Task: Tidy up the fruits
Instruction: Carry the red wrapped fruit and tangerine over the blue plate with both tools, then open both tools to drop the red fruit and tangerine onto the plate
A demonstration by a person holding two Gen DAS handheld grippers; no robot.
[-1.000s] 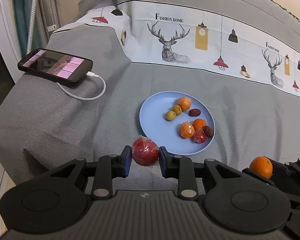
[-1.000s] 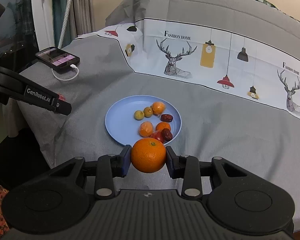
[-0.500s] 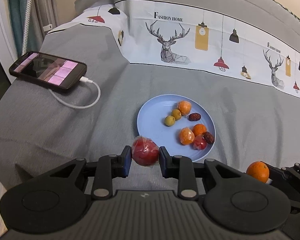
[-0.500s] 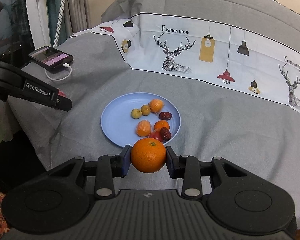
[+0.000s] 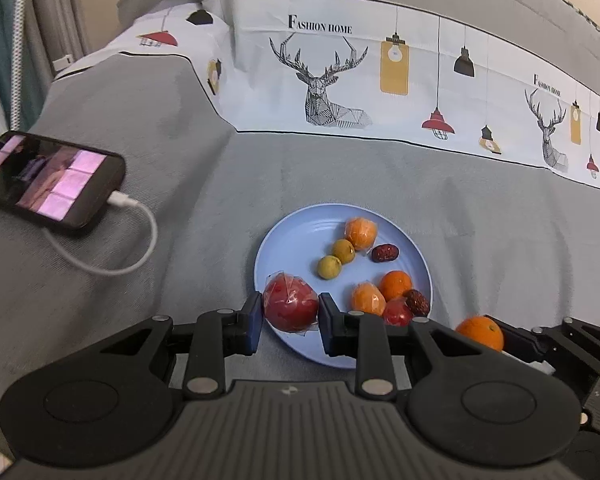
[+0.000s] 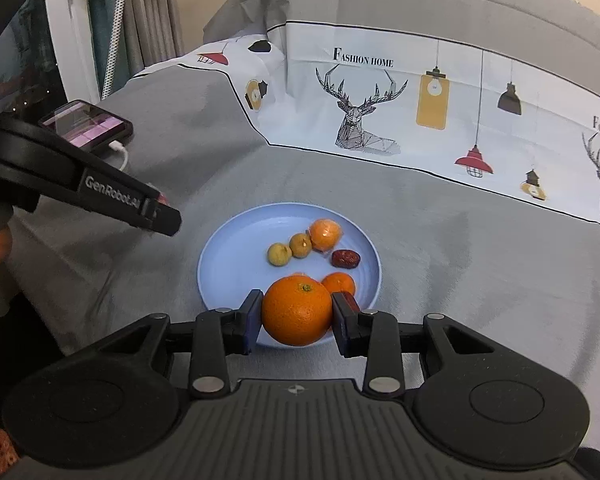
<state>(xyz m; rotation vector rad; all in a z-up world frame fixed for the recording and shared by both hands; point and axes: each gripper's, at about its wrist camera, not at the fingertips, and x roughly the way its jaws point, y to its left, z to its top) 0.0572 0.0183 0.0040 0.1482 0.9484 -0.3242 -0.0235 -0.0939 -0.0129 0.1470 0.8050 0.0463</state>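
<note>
Both grippers have advanced over the blue plate [image 5: 342, 222] on the bed, the left gripper [image 5: 290, 310] clamping a slippery film-wrapped red fruit [image 5: 290, 303] at its middle, the right gripper [image 6: 296, 314] squeezing a firm, round orange [image 6: 296, 310] likewise.

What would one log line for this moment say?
left gripper: shut on wrapped red fruit | right gripper: shut on orange | both at near rim of blue plate | nothing released yet
</note>
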